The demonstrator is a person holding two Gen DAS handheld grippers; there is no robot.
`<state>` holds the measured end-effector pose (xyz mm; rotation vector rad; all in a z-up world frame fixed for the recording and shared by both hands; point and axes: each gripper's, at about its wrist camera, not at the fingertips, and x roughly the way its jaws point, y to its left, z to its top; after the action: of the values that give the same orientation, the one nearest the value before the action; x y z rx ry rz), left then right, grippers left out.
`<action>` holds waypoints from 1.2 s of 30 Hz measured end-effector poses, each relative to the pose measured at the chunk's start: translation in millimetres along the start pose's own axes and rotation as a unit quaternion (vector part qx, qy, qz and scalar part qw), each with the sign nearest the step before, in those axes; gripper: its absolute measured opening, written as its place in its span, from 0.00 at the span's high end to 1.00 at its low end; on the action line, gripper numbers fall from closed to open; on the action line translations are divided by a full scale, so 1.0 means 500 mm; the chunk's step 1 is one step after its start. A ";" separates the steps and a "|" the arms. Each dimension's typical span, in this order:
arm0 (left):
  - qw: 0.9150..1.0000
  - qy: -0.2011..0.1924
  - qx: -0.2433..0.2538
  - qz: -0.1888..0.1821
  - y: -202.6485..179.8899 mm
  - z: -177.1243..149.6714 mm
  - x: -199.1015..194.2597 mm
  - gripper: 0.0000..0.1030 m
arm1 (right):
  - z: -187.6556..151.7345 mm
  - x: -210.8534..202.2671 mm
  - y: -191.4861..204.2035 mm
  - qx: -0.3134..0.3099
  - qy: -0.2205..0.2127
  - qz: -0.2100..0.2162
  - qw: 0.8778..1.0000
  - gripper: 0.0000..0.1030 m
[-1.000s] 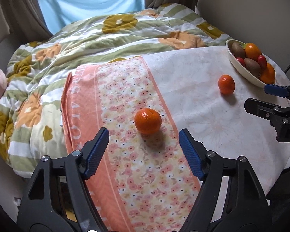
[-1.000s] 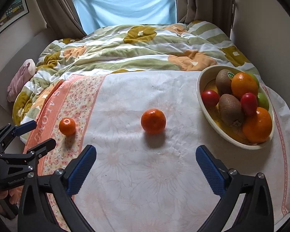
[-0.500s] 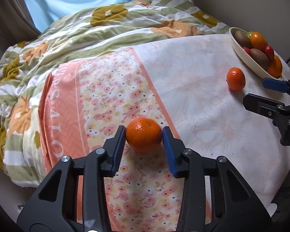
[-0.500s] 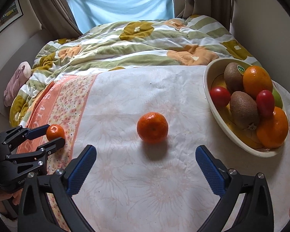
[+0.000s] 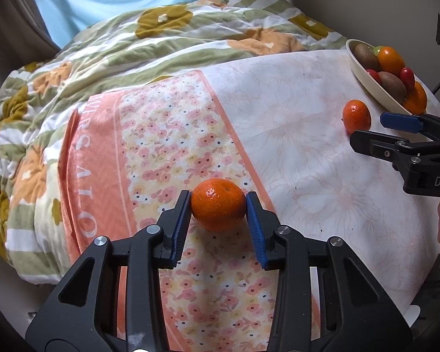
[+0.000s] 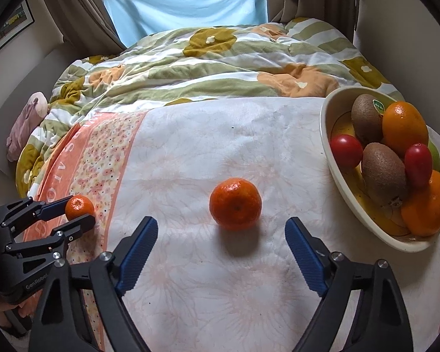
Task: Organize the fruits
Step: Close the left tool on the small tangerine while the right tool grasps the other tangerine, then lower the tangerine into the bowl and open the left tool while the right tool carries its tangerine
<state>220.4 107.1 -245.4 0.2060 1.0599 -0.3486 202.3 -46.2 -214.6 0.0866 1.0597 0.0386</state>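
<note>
Your left tongs [image 5: 218,208] are clamped on the first mandarin [image 5: 218,204]: both blue pads [image 5: 181,223] press its sides, and the fruit sits at the very tips, its underside meeting the floral towel [image 5: 173,146]. That towel is the landmark for this report. The first mandarin lies on the towel's flowered middle band, close to the edge that borders the white cloth [image 6: 220,146].

Your right tongs [image 6: 221,252] stand apart and grip nothing; their jaws have just been closing. The second mandarin [image 6: 235,204] rests on the white cloth, off the towel on the side toward the fruit bowl [image 6: 328,158]. It lies just beyond the tips, on the centre line between the two pads, touching neither. Its shadow falls on the cloth between the jaws.

The fruit bowl stands farther from the towel than the second mandarin, at the far edge of the white cloth. It holds kiwis, oranges and small red fruits. The second mandarin is near the bowl but clear of its rim.

Beyond the towel lies a flowered quilt [image 6: 205,67] on the bed.
</note>
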 end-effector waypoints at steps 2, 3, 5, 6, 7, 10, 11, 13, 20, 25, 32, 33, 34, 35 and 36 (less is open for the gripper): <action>1.000 -0.001 -0.001 0.001 0.002 -0.004 -0.004 0.60 | 0.001 0.003 0.002 -0.002 0.000 0.001 1.000 0.22; 1.000 -0.001 -0.002 0.001 0.002 -0.005 -0.005 0.60 | 0.002 0.004 0.002 -0.002 0.001 0.002 1.000 0.23; 1.000 -0.002 -0.003 0.002 0.005 -0.010 -0.010 0.60 | 0.003 0.010 0.002 -0.003 0.004 0.003 1.000 0.27; 1.000 -0.002 -0.004 0.003 0.006 -0.011 -0.012 0.60 | 0.003 0.012 0.002 -0.003 0.004 0.003 1.000 0.28; 1.000 -0.002 -0.004 0.004 0.007 -0.013 -0.014 0.60 | 0.003 0.013 0.002 -0.003 0.003 0.004 1.000 0.31; 1.000 -0.001 -0.004 0.006 0.008 -0.017 -0.020 0.60 | 0.004 0.019 0.002 -0.003 0.005 0.005 1.000 0.37; 1.000 -0.001 -0.004 0.006 0.007 -0.017 -0.021 0.60 | 0.005 0.020 0.004 -0.003 0.004 0.006 1.000 0.38; 1.000 -0.002 -0.005 0.007 0.009 -0.018 -0.025 0.60 | 0.007 0.023 0.006 -0.004 0.002 0.006 1.000 0.38; 1.000 -0.010 -0.008 0.005 0.009 -0.020 -0.043 0.60 | 0.012 0.027 -0.001 0.000 0.000 -0.003 1.000 0.52; 1.000 -0.015 -0.008 0.006 0.005 -0.022 -0.054 0.60 | 0.011 0.028 -0.014 0.004 -0.005 -0.002 1.000 0.65; 1.000 -0.022 -0.006 0.011 -0.004 -0.022 -0.080 0.60 | 0.002 0.001 -0.006 0.000 -0.018 0.006 1.000 0.65; 1.000 -0.023 -0.005 0.013 -0.006 -0.020 -0.085 0.60 | 0.001 -0.006 -0.006 0.000 -0.020 0.008 1.000 0.65; 1.000 -0.024 -0.005 0.015 -0.008 -0.018 -0.091 0.60 | 0.002 -0.016 -0.006 0.000 -0.022 0.010 1.000 0.65; 1.000 -0.026 -0.005 0.017 -0.010 -0.015 -0.097 0.60 | 0.002 -0.026 -0.006 0.000 -0.025 0.011 1.000 0.65; 0.999 -0.028 -0.005 0.017 -0.012 -0.012 -0.105 0.60 | 0.003 -0.038 -0.006 0.000 -0.028 0.013 1.000 0.65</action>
<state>190.2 112.7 -202.0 0.2037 1.0009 -0.3158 194.1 -50.8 -197.6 0.1000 1.0031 0.0589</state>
